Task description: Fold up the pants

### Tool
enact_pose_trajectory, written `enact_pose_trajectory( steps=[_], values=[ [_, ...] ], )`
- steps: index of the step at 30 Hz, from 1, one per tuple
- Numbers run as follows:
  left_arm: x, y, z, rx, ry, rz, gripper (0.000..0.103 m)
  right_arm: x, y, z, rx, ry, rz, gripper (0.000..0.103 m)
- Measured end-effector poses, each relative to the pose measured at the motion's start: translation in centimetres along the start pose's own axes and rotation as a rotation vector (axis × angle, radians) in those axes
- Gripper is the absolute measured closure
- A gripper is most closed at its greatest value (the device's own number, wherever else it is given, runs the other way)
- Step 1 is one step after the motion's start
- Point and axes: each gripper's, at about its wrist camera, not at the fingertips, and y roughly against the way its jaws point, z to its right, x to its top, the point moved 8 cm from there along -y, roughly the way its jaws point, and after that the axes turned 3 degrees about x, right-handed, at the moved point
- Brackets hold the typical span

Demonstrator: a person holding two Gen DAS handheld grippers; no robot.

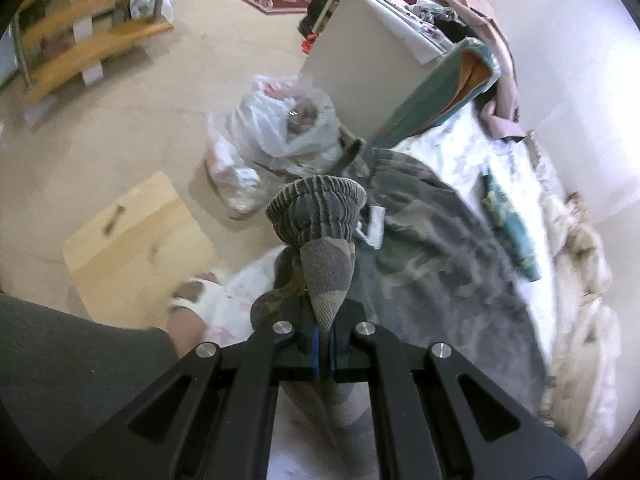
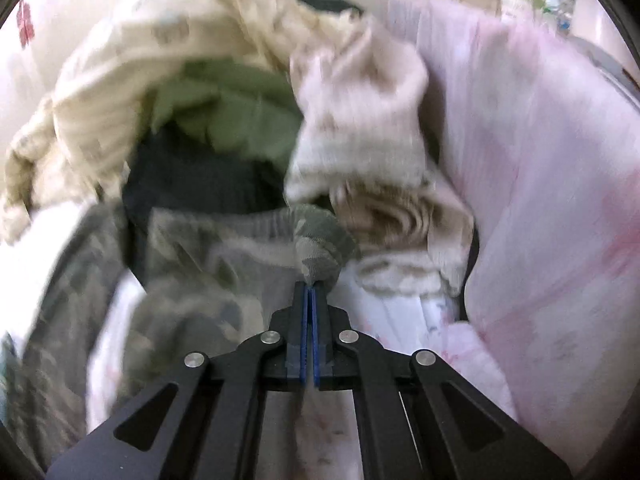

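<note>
On the bed: grey-green camouflage pants of soft knit cloth [image 1: 432,248], spread over a white floral bedsheet [image 1: 452,148], one end lifted.
Waistband: ribbed elastic band [image 1: 316,208], bunched and raised just ahead of the left gripper.
Axis: from the left wrist view the pants run away from the gripper, forward and to the right across the bed; in the right wrist view they stretch leftward from the pinch point. Which arm is nearer the far end cannot be told.
Left gripper [image 1: 323,344]: jaws nearly closed, a thick fold of camouflage cloth pinched between the blue pads.
Right gripper [image 2: 310,292]: jaws pressed together on a ribbed camouflage edge [image 2: 320,248]; the view is blurred.
Judgement: both ends of one edge seem held, so the coming fold likely depends on carrying that edge along the long axis.
Surroundings: heap of cream and pink laundry [image 2: 360,120]; pink quilted cover [image 2: 540,160]; clear plastic bag [image 1: 276,132] and pale wooden board [image 1: 140,240] on the floor.
</note>
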Motion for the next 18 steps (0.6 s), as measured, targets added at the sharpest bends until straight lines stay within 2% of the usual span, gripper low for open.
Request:
enact_pose_trajectory(
  steps=[2,6,9,12,14,18],
  values=[
    [0.7,0.3,0.4,-0.051,0.043,-0.037,0.102,1.0,0.9,-0.8,0.050,-0.031,0.002,0.103],
    [2.0,1.5,1.4,-0.078,0.071,-0.043,0.102,2.6,4.4,-4.2,0.121,-0.061,0.051,0.103],
    [3.1,2.0,2.3,-0.068,0.059,-0.038,0.102,4.6,6.2,-6.8,0.182,-0.090,0.078,0.103],
    [3.8,2.0,2.2,-0.024,0.095,-0.059,0.102,6.8,6.9,-9.5,0.233,-0.112,0.090,0.103],
    [4.3,1.9,2.9,-0.022,0.091,-0.063,0.102,8.0,7.4,-12.3,0.284,-0.096,0.091,0.103],
    [6.2,1.0,5.1,0.000,0.075,-0.061,0.102,9.5,6.4,-17.9,0.332,-0.047,0.062,0.103]
  ],
)
